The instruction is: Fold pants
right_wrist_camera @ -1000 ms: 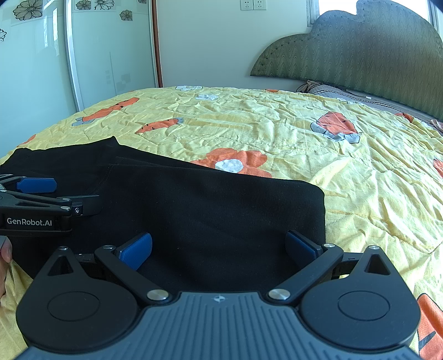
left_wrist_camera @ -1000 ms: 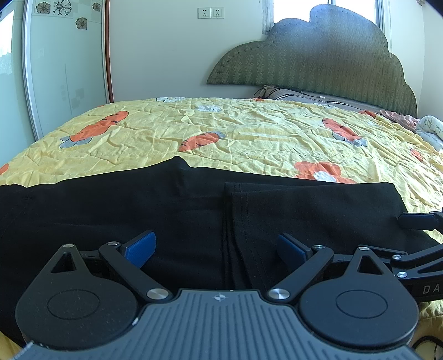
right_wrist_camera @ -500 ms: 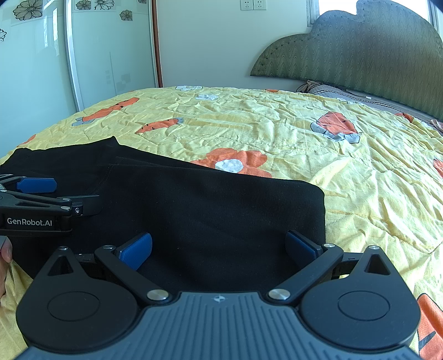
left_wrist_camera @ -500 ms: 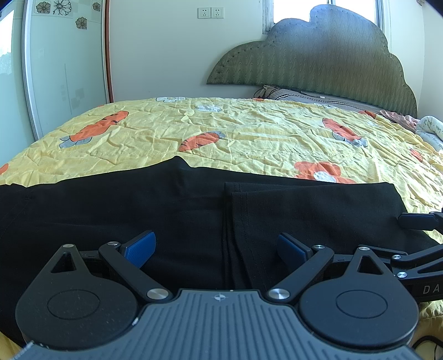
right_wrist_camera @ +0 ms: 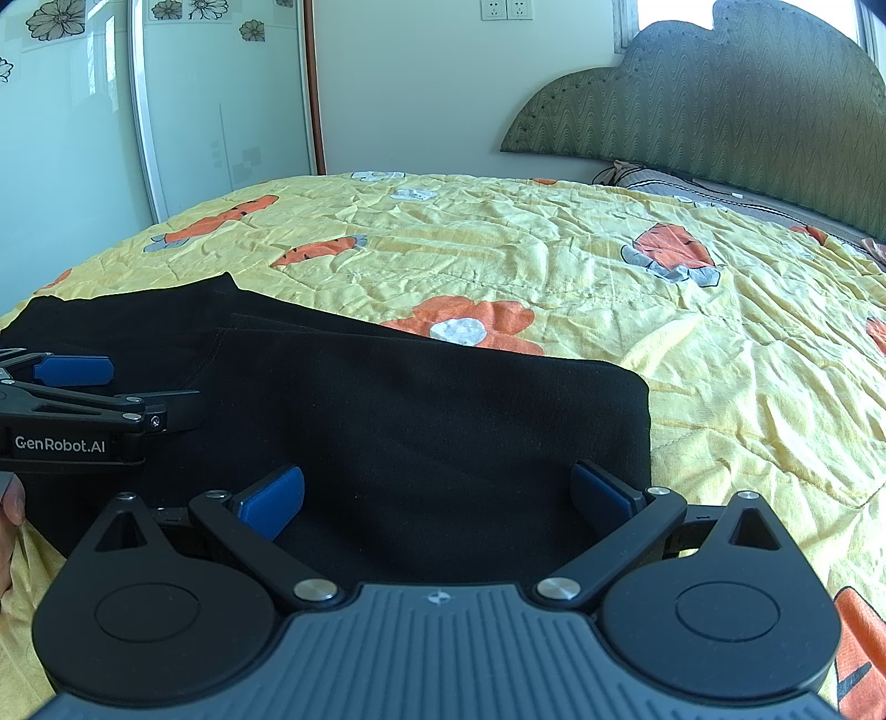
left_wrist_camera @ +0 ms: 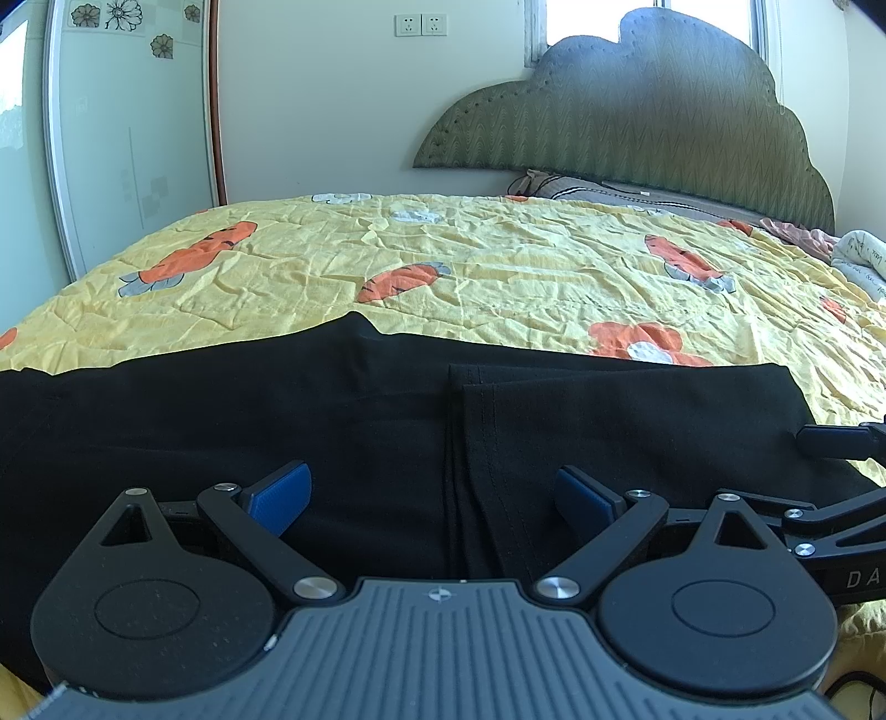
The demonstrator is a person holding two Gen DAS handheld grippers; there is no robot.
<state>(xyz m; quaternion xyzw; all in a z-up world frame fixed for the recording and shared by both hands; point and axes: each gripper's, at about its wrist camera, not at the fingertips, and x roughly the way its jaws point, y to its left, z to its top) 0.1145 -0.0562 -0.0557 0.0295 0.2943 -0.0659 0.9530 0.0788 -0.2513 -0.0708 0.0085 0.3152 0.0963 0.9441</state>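
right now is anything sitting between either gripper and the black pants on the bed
Nothing visible is. The left gripper and right gripper both hang open directly over the black pants, with only bare black cloth between their fingers. The yellow bedspread beyond shows no loose items nearby.

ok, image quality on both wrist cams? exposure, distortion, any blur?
Left wrist view: window blown out, black pants underexposed, only the seam reads; the wardrobe door's edges bow near the frame edge. Right wrist view: same crushed blacks on the pants, bedspread creases sharp, no motion blur.
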